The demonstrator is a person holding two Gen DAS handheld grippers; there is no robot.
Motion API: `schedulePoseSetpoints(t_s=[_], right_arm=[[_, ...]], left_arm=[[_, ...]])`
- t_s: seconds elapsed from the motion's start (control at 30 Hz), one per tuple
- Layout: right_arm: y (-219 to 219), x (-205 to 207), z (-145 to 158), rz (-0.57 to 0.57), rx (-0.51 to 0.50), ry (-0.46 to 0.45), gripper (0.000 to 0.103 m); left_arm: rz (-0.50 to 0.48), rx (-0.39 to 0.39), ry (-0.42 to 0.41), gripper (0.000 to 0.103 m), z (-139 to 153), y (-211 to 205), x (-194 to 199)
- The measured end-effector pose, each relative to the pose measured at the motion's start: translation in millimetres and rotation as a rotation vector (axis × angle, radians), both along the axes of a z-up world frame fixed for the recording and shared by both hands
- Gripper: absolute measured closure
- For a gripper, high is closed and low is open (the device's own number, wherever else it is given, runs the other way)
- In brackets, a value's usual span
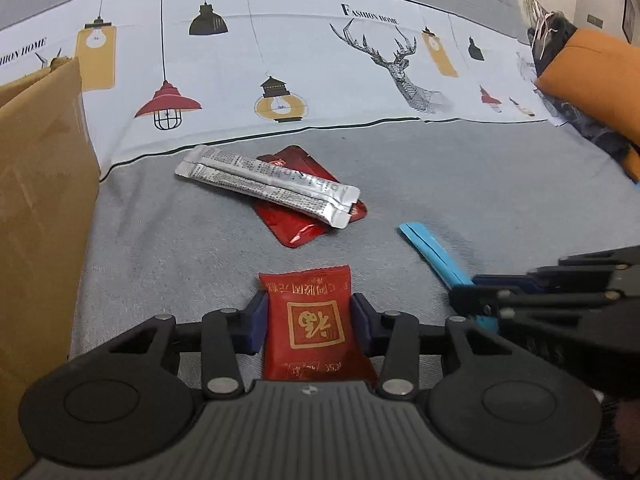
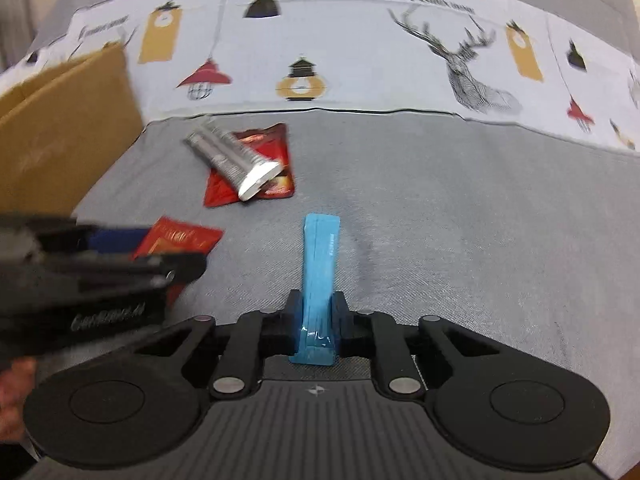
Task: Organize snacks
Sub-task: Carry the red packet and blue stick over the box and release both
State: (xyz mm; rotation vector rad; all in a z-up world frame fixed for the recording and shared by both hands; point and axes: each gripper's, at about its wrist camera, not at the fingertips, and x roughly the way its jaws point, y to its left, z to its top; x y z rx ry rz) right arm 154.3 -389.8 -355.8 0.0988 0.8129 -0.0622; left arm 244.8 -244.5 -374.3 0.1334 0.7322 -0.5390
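The red packet (image 1: pixel 316 320) is held between the pads of the left gripper (image 1: pixel 310 316), the blue stick (image 2: pixel 318 276) is pinched in the nearly shut right gripper (image 2: pixel 316 312) pointing to 12 o'clock, and the box (image 1: pixel 40 200), nearer the left hand, is found at 9 o'clock.

We are looking at a grey bedspread (image 1: pixel 460 168) lying flat across the scene. Crossing its far part, a white printed band (image 1: pixel 280 60) is showing hanging lamps, bulbs, a line-drawn deer head (image 1: pixel 400 68) and the words "Fashion Home". At the far right, we are seeing an orange cushion (image 1: pixel 596 76) resting on the cover, with dark clothing (image 1: pixel 548 40) lying just behind it; what that clothing is, we are unable to tell.
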Motion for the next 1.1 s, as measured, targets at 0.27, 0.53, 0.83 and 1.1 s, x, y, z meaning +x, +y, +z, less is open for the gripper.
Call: schedulePoseSetpoints(t_s=[0.27, 0.53, 0.83, 1.1], right_arm=[[-3.2, -27.8, 36.3, -0.078, 0.17, -0.093, 0.091], [43.2, -78.1, 95.3, -0.085, 0.227, -0.189, 0.091], [121.1, -74.7, 182.3, 0.073, 0.228, -0.305, 0.09], [184.5, -46.8, 237.3, 0.228, 0.296, -0.365, 0.09]], left_arm=[[-0.027, -0.089, -0.035, 0.055, 55.5, 25.3, -35.7], [-0.003, -0.174, -0.174, 0.055, 126.4, 84.4, -75.6], [0.127, -0.229, -0.136, 0.055, 185.5, 161.3, -66.8], [0.243, -0.275, -0.203, 0.055, 218.4, 228.3, -66.5]])
